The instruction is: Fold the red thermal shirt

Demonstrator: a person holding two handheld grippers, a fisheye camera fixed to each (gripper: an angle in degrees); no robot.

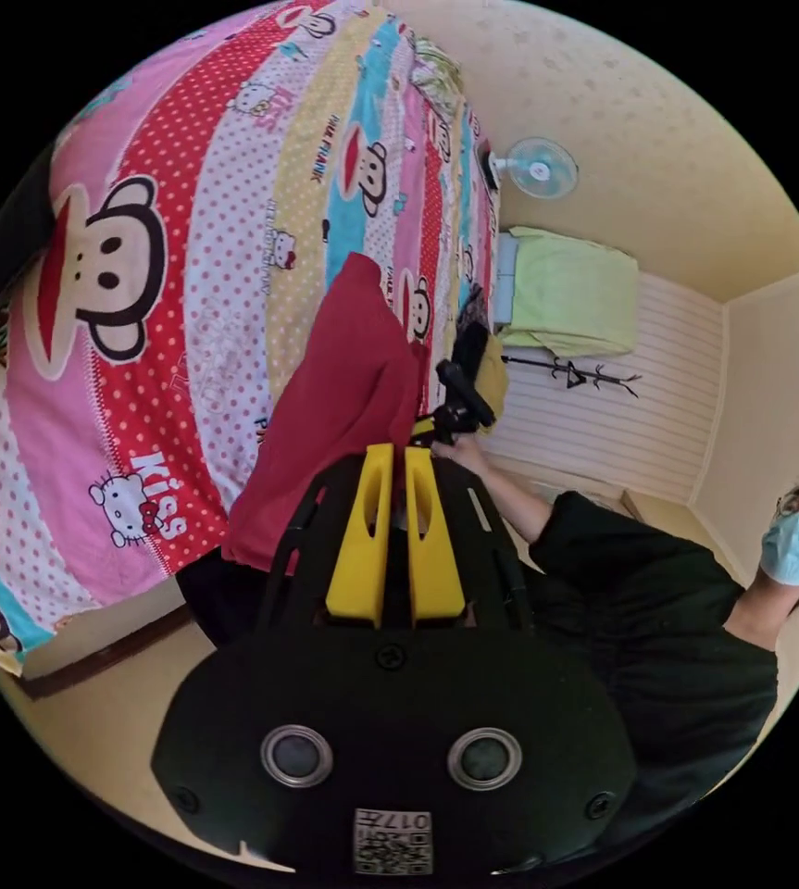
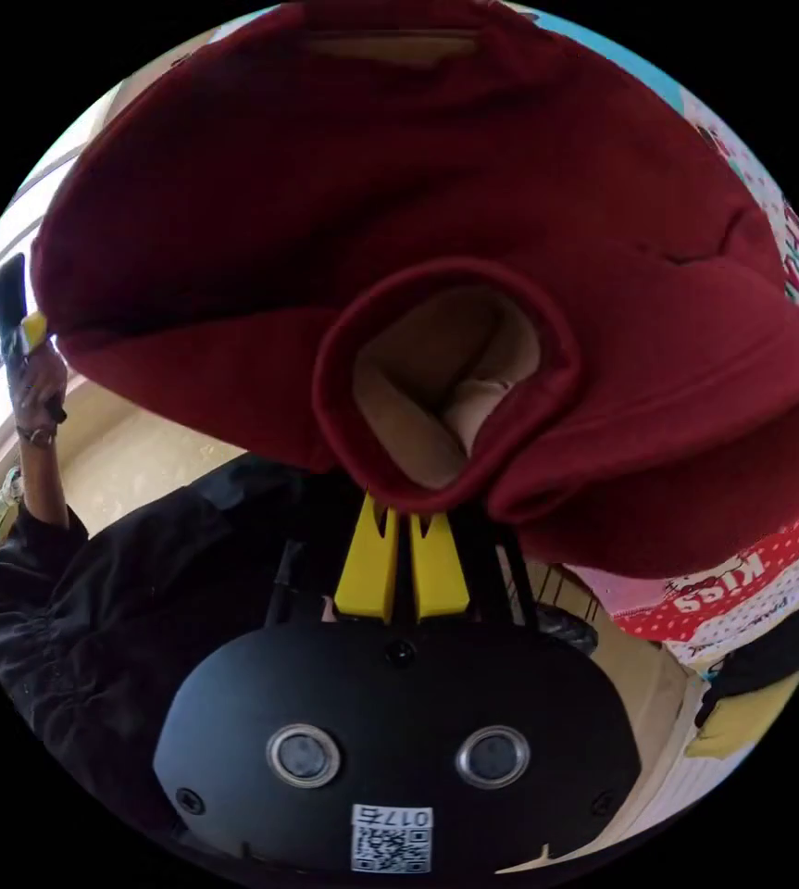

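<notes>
Two grippers hold the red shirt point(image 2: 436, 213) up above the bed cover point(image 1: 186, 278). The left gripper point(image 1: 397, 454) pinches its edge, yellow jaws nearly together. The right gripper point(image 2: 401, 519) pinches too — by the open cuff point(image 2: 445, 380). The left gripper view shows a wall fan point(image 1: 536, 169).

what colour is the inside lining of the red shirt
Beige or cream, seen through the neck opening of the red shirt; the right gripper view shows it best.
</notes>
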